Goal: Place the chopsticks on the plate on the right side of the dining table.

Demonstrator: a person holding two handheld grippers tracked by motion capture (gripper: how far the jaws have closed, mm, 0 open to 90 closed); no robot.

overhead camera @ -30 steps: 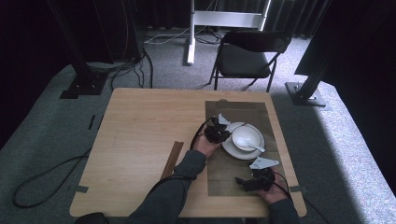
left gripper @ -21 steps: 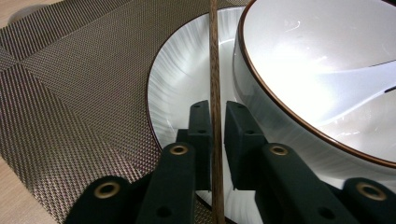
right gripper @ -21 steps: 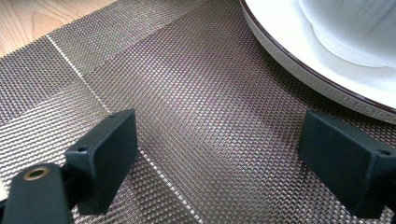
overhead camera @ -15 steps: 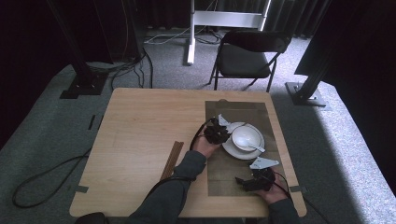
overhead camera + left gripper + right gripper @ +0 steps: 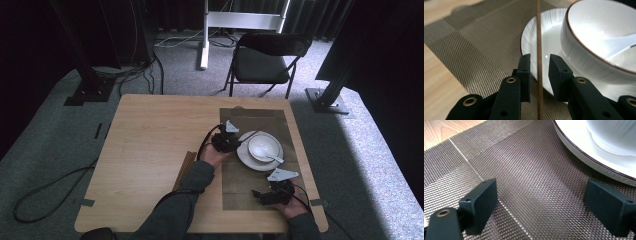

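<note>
The left tongs (image 5: 537,67) sit low at the edge of the white plate (image 5: 541,37), their jaws parted a little way and just now opening, with a thin wooden stick (image 5: 539,30) — likely a chopstick — running straight up through the gap between them. Neither pad presses on the stick; a sliver of daylight shows on both sides, so it lies free between the jaws rather than gripped. The stick crosses the plate's rim and reaches on over the woven brown placemat (image 5: 474,47). Just beside it on the plate stands a white bowl (image 5: 599,50) with a thin brown rim, and a white spoon (image 5: 270,156) rests inside the bowl, its handle pointing toward the person's side. From the high view the left tongs (image 5: 226,141) are at the plate's left edge, held by the left hand (image 5: 214,154), the sleeve coming up from the bottom. The right tongs (image 5: 270,195) lie well apart from them, near the front edge of the wooden worktop (image 5: 150,145) on the placemat's near end — their jaws stand wide open with nothing between them, just bare mat, and the plate's rim sits a little beyond.
</note>
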